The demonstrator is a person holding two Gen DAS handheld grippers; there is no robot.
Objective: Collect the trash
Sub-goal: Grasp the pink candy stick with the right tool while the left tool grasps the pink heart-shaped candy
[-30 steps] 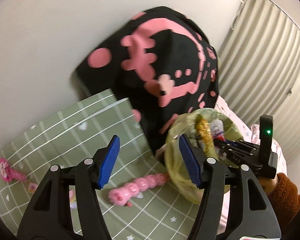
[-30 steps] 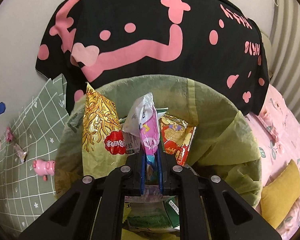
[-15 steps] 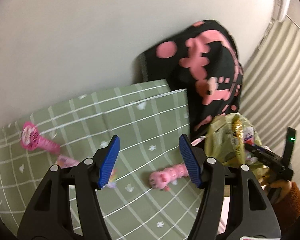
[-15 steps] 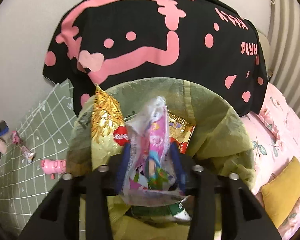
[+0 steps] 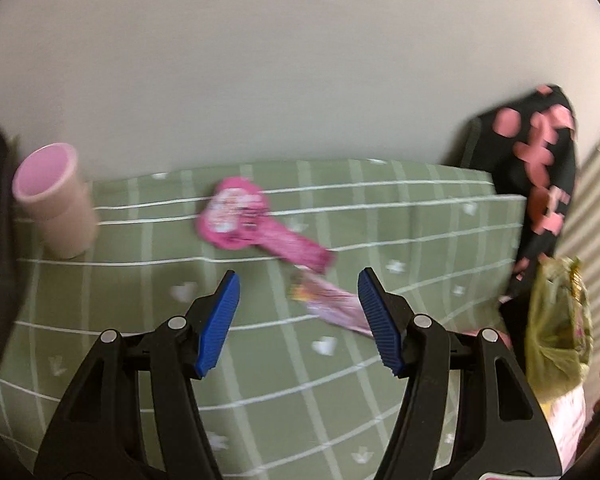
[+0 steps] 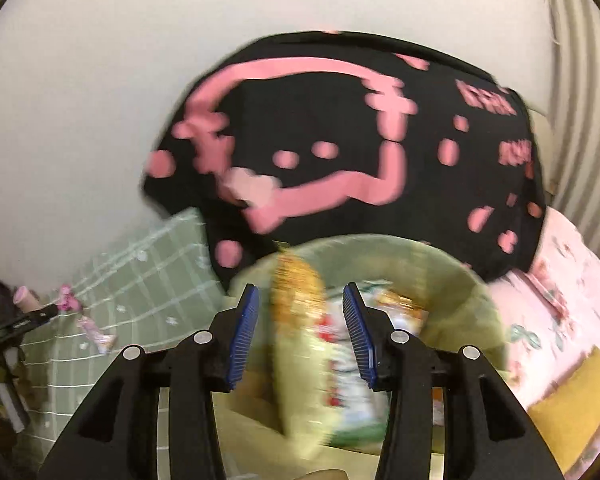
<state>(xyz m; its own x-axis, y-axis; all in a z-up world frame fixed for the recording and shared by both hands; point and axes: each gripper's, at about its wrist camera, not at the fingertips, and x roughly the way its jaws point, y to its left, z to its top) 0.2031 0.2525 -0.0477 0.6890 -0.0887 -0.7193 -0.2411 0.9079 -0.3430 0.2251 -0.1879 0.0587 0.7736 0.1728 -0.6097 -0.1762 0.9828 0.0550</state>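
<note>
My left gripper (image 5: 298, 320) is open and empty above a green checked cloth (image 5: 140, 320). A small pink wrapper (image 5: 332, 308) lies on the cloth just ahead, close to the right fingertip. A larger pink heart-headed packet (image 5: 252, 220) lies farther back. My right gripper (image 6: 300, 332) is open and empty over a yellow-green trash bag (image 6: 460, 304) that holds several snack wrappers (image 6: 300, 292). The bag also shows in the left wrist view (image 5: 556, 328) at the far right. Both views are motion-blurred.
A pink cup (image 5: 56, 200) stands at the cloth's back left by the white wall. A black cloth with pink print (image 6: 340, 140) hangs behind the bag. A pink floral blanket (image 6: 560, 280) and a yellow cushion (image 6: 572, 412) lie to the right.
My right gripper opened and let the pink wrapper drop into the bag, then drew back. My left gripper swung left across the cloth, from the bag to the pink wrappers.
</note>
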